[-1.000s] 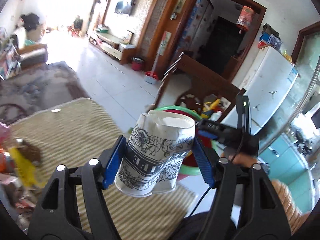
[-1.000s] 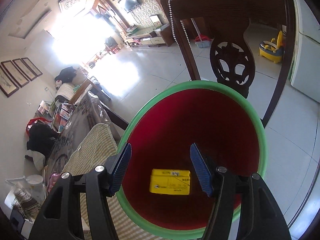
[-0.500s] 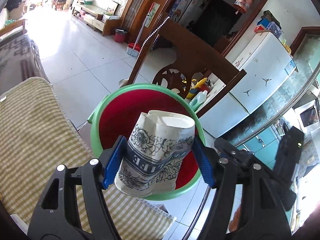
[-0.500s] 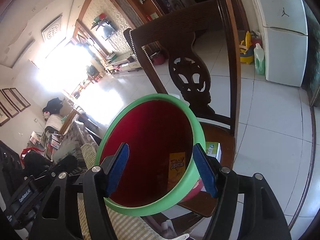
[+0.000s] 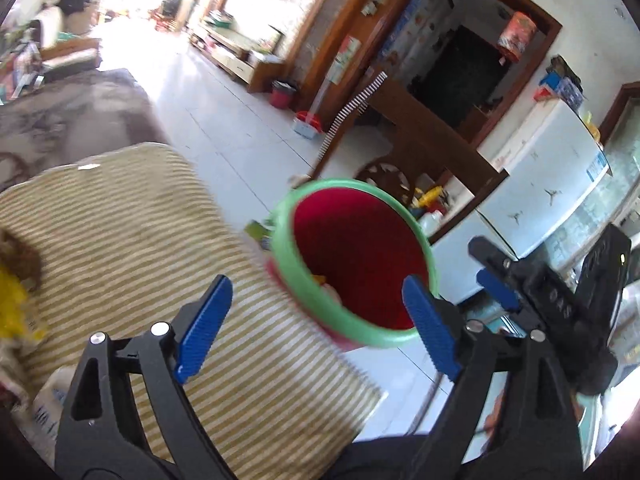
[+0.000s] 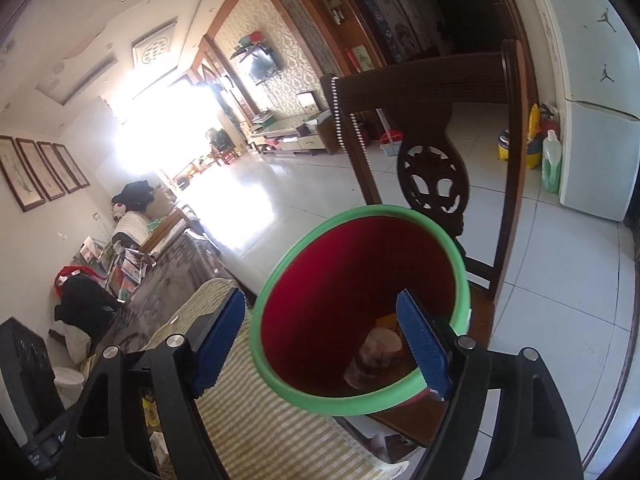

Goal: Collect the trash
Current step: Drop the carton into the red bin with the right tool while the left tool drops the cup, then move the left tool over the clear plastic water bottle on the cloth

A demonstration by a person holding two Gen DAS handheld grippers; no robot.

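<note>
The red bin with a green rim (image 5: 280,240) stands just past the striped table's edge, tilted toward me. My left gripper (image 5: 318,328) hovers in front of its mouth; its jaws are opening and nothing is between them. The printed paper cup (image 6: 374,354) lies inside the bin (image 6: 280,272), next to a yellow packet (image 6: 388,320). My right gripper (image 6: 322,344) hangs over the bin's near rim, jaws opening, pads pressing on nothing. In the left wrist view the right gripper (image 5: 486,268) sits just right of the bin.
A dark wooden chair (image 6: 436,184) stands right behind the bin, with a white fridge (image 6: 592,140) and a green bottle (image 6: 551,160) beyond. The striped tablecloth (image 5: 120,260) carries more litter at its left edge, including a yellow wrapper (image 5: 12,312).
The left gripper let go of the paper cup, which now lies in the bin, and its jaws stand wider. The right gripper drew back from the bin's mouth and opened wider.
</note>
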